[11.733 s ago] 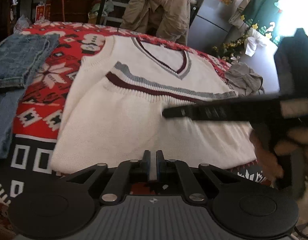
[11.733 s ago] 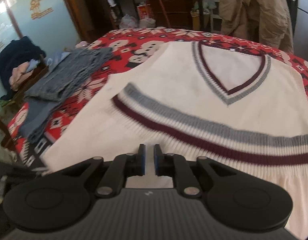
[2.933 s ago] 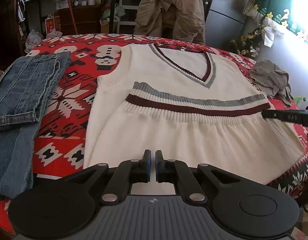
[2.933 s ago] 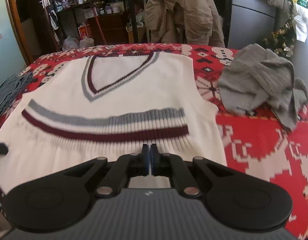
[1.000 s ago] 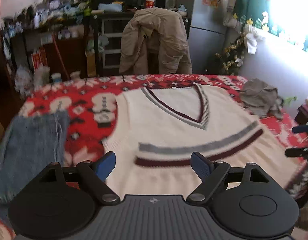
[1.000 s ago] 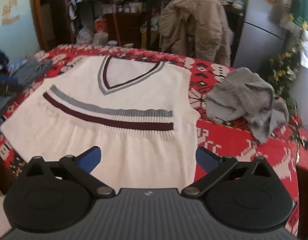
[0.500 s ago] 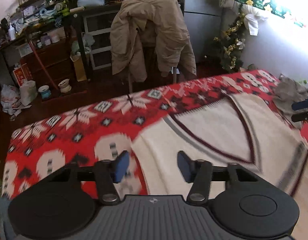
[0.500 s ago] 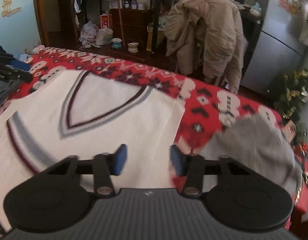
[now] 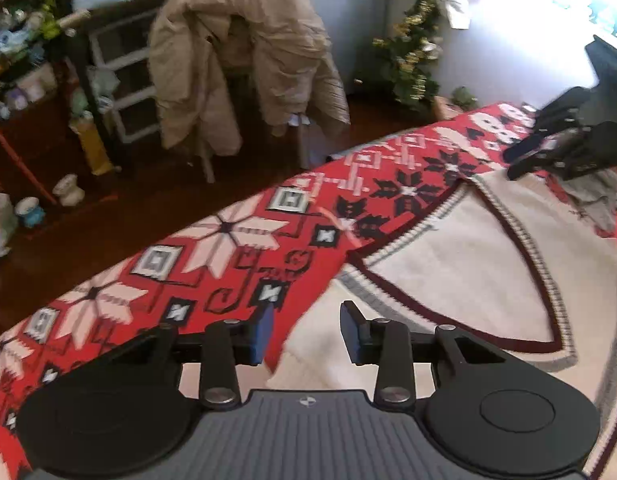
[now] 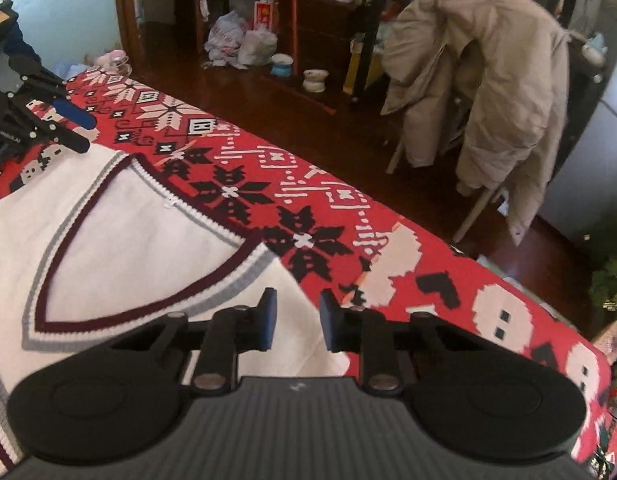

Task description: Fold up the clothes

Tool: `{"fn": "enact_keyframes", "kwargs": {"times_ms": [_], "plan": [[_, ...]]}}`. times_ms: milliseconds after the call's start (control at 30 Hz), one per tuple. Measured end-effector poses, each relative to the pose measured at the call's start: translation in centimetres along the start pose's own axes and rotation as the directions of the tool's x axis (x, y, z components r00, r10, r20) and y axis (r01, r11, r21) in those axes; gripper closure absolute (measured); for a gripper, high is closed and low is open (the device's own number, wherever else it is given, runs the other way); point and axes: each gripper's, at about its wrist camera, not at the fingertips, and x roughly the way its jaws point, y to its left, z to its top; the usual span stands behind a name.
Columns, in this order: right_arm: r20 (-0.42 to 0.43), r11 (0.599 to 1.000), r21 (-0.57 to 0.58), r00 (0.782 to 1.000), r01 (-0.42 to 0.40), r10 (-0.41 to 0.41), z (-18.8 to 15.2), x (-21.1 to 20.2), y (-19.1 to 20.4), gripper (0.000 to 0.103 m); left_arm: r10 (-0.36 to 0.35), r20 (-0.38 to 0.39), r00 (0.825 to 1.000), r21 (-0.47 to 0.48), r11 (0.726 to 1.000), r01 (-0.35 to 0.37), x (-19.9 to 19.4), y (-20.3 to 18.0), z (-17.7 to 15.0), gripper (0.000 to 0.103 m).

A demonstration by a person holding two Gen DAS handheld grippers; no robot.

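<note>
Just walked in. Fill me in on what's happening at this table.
A person holds a gripper in each hand over a white V-neck sweater vest lying flat on a red patterned cloth. The left gripper and right gripper each sit at a shoulder corner of the vest, jaws open and nothing gripped yet. A tan coat hangs on a chair behind.
</note>
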Motion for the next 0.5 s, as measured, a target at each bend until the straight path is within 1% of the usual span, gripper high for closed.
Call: {"fn": "enact_keyframes", "kwargs": {"times_ms": [133, 233, 267, 400, 500], "plan": [[-0.046, 0.999, -0.004, 0.998, -0.052, 0.051, 0.9, 1.7, -1.2, 0.077, -0.047, -0.039, 0.998, 0.031, 0.998, 0.048, 0.8, 0.0, 0.2, 0.067], [-0.075, 0.997, -0.040, 0.995, -0.072, 0.069, 0.8, 2.5, -1.2, 0.076, -0.054, -0.079, 0.995, 0.050, 0.997, 0.058, 1.5, 0.0, 0.3, 0.065], [-0.071, 0.996, -0.038, 0.994, -0.081, 0.078, 0.7, 2.5, -1.2, 0.075, -0.054, -0.089, 0.995, 0.057, 0.997, 0.059, 1.7, 0.0, 0.3, 0.062], [-0.069, 0.992, 0.006, 0.990, -0.125, 0.125, 0.6, 2.8, -2.2, 0.075, -0.075, -0.104, 0.992, 0.053, 0.995, 0.081, 2.2, 0.4, 0.8, 0.062], [-0.071, 0.991, 0.007, 0.989, -0.132, 0.132, 0.7, 2.9, -2.4, 0.072, -0.093, -0.113, 0.989, 0.044, 0.994, 0.098, 2.5, 0.8, 1.3, 0.063]]}}
